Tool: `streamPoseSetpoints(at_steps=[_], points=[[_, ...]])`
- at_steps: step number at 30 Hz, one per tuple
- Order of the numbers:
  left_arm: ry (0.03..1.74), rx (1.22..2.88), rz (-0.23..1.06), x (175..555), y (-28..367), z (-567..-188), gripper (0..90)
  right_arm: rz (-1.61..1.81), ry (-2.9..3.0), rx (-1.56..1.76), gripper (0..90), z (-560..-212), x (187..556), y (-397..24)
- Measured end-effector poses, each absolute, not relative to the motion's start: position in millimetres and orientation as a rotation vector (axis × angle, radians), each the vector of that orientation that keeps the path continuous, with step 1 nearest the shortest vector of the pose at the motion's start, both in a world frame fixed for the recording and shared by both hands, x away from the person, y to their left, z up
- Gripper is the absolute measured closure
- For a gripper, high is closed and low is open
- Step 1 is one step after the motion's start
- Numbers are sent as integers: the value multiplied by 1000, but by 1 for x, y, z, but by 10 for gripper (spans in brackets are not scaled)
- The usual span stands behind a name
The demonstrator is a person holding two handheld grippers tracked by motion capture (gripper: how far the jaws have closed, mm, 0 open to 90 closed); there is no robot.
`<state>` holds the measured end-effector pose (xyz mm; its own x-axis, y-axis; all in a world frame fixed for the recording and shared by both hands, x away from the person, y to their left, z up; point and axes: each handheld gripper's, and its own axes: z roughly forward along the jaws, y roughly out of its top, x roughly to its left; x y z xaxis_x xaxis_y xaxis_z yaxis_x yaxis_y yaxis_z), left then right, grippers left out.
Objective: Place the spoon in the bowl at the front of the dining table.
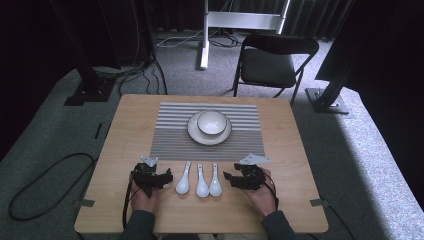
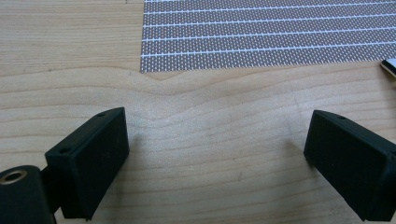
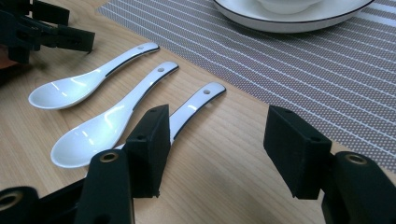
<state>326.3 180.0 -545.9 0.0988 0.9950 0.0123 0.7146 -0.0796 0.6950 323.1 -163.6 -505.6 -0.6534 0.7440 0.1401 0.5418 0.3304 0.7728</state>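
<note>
- The left gripper (image 1: 159, 176) rests on the wooden table (image 1: 125, 130), its jaws spread wide over bare wood, with the striped placemat (image 2: 261, 32) just ahead.
- The right gripper (image 3: 215, 140) also lies open-jawed; its left jaw partly hides the nearest spoon (image 3: 198, 102).
- Three white spoons (image 1: 200, 182) lie side by side between the two grippers.
- Beyond them, a bowl (image 1: 212, 122) sits on a plate (image 1: 196, 134) on the placemat.

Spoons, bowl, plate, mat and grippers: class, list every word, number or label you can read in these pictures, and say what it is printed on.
None can be read: the three spoons, bowl, plate, striped mat, table and both grippers bear no readable text.
</note>
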Motion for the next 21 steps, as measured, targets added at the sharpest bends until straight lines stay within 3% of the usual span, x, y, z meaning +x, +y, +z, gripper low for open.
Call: streamPoseSetpoints(at_steps=[21], points=[[1669, 1852, 688, 326, 180, -546, 69, 1185, 2415, 1199, 421, -524, 335, -130]])
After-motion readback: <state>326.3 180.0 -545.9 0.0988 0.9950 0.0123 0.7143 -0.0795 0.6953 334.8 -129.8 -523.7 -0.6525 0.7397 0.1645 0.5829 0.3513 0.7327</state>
